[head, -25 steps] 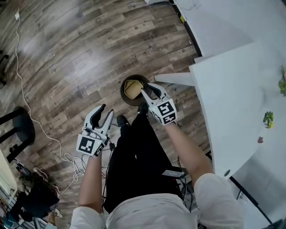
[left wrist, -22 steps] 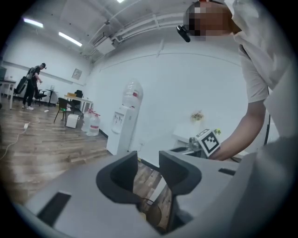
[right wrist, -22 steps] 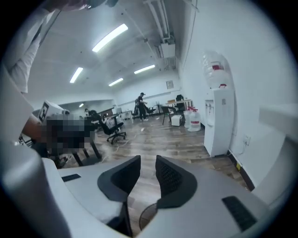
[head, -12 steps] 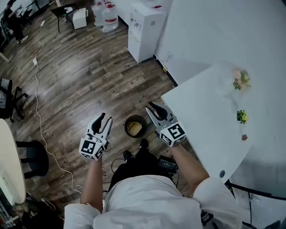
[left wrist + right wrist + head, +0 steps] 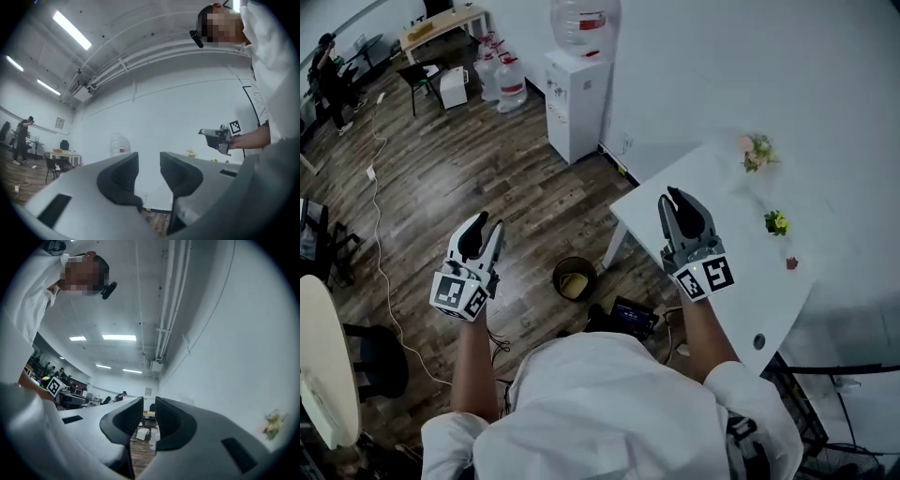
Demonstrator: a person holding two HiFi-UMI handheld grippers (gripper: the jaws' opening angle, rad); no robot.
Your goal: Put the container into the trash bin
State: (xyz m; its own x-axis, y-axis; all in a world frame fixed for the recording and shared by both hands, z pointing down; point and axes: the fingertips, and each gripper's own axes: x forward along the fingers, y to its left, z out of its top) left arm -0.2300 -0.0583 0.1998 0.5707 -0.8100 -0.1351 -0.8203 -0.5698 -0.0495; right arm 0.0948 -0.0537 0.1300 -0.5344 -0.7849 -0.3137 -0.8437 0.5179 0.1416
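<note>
A round dark trash bin [image 5: 559,274] stands on the wooden floor by the white table's leg. A tan container [image 5: 574,286] lies inside it. My left gripper [image 5: 483,228] is held high to the bin's left, apart from it, open with nothing between its jaws [image 5: 149,164]. My right gripper [image 5: 677,199] is raised over the table's near edge, well above and to the right of the bin. Its jaws are closing to a narrow gap, with nothing between them [image 5: 149,411]. The left gripper view catches the right gripper [image 5: 216,137] from the side.
The white table [image 5: 741,244] fills the right, with small flowers [image 5: 757,150] on it. A water dispenser [image 5: 578,94] and spare bottles [image 5: 502,75] stand by the far wall. A cable [image 5: 380,225] trails across the floor, and a black chair [image 5: 375,356] stands at left.
Both grippers have risen from low beside the bin to table height, and the head view has lifted with them. The right jaws have narrowed. The container stays in the bin.
</note>
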